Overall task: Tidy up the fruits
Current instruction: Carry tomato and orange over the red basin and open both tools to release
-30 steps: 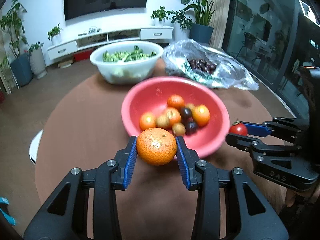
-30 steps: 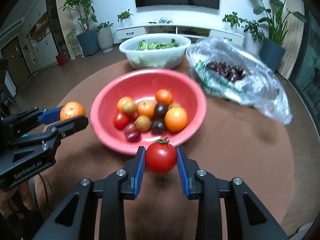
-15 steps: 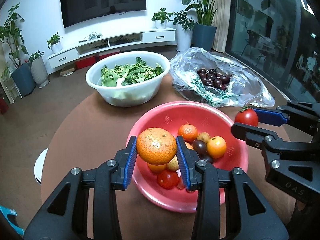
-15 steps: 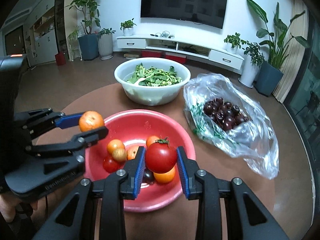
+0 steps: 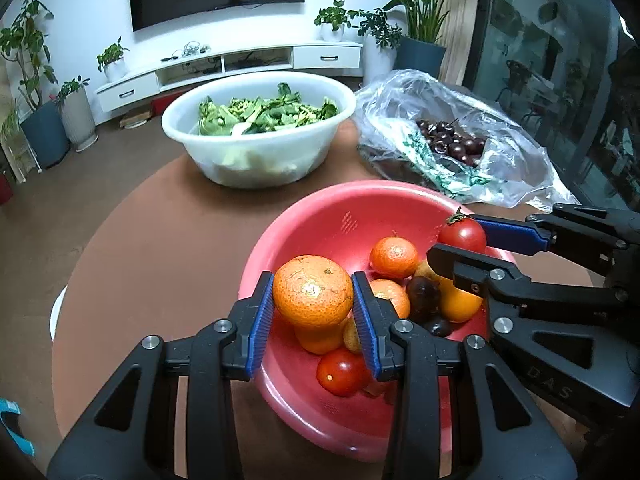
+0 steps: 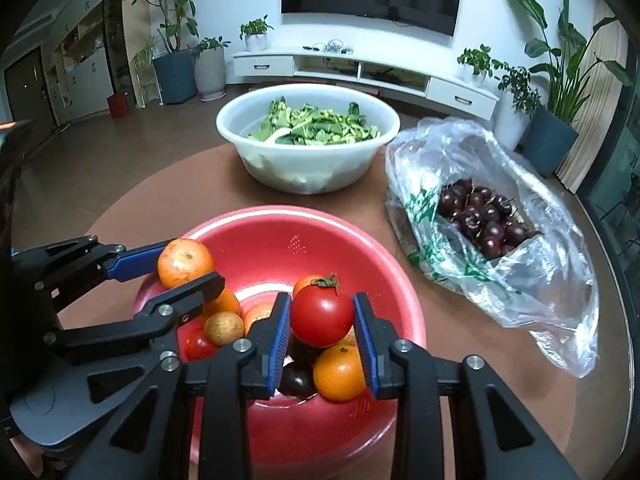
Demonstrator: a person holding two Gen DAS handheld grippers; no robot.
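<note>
My left gripper (image 5: 313, 296) is shut on an orange (image 5: 313, 290) and holds it above the near left part of the red bowl (image 5: 320, 224). My right gripper (image 6: 322, 316) is shut on a red tomato (image 6: 322, 315) above the same bowl (image 6: 256, 224). The bowl holds several oranges, tomatoes, dark plums and small brown fruits. The left gripper with its orange (image 6: 185, 262) shows at the left of the right wrist view. The right gripper with its tomato (image 5: 462, 235) shows at the right of the left wrist view.
A white basin of green leaves (image 5: 256, 156) (image 6: 308, 168) stands behind the red bowl. A clear plastic bag of dark cherries (image 5: 452, 144) (image 6: 484, 216) lies at the right. All rest on a round brown table (image 5: 160, 240). A TV cabinet and potted plants stand beyond.
Both grippers have moved forward and inward over the red bowl, each still holding its fruit. They stand closer together and lower over the fruit pile than before.
</note>
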